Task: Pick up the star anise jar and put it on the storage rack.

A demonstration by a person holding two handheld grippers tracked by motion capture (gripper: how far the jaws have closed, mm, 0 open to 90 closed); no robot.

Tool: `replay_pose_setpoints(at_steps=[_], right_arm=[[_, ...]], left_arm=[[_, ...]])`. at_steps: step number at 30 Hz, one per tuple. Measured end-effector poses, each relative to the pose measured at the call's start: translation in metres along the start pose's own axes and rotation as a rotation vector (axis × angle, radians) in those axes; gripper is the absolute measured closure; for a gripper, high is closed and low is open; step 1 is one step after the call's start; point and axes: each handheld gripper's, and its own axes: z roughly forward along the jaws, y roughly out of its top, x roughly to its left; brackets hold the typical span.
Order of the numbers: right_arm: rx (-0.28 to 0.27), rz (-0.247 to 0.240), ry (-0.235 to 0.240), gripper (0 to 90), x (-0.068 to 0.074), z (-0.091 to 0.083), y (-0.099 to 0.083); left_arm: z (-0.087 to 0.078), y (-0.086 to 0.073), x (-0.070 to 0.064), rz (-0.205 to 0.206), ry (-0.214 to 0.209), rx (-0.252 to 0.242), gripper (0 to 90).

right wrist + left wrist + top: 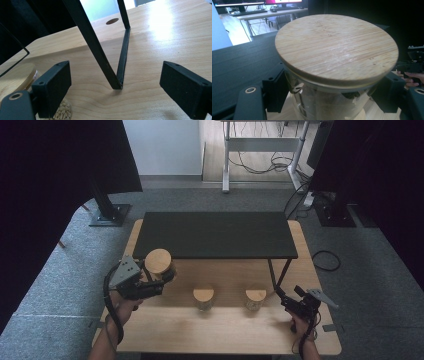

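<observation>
while the light wooden table [165,332] carries a black rectangular shelf on thin metal legs [215,235], the left gripper [159,276] holds a clear glass jar with a round bamboo lid [336,48] raised at the shelf's front left edge, fingers [275,91] clamped on its glass. the right gripper [115,87] hovers with fingers wide apart, holding nothing. no readable writing.

Pale wood, clear glass and matt black surfaces.

The jar [329,100] is clear, glossy glass under a bamboo-grained lid [337,47] with a dull, lightly scuffed finish. The worktop [160,37] is smooth light wood with a soft sheen. The shelf [215,234] looks matt black, and its leg [100,52] matt black metal. The left tongs [332,95] look like matt black plastic.
</observation>
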Motion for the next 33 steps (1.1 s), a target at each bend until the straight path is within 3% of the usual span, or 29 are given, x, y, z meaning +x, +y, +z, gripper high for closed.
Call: replay_pose_setpoints(at_steps=[33], right_arm=[[0.0,-0.004,0.002,9.9,0.0,0.0,0.0]], left_arm=[[0.025,0.025,0.006,0.012,0.017,-0.01,25.0]])
